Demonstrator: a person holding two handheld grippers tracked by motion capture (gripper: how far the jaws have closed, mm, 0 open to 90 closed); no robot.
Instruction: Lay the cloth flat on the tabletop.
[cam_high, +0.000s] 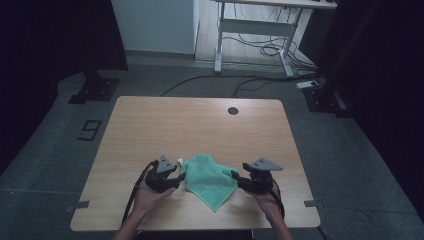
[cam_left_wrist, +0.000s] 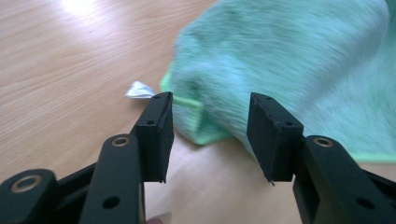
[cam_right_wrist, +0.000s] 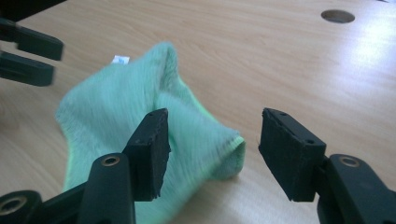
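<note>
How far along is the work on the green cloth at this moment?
The green cloth lies doubled over, rumpled, on the table, so one fold looks made. Neither pair of jaws presses on it: the left gripper and the right gripper stand open beside its edges. Left to do, probably: smoothing it or another fold.

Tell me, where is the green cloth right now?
In the high view the green cloth lies on the table's near side, between the left gripper and right gripper.
</note>
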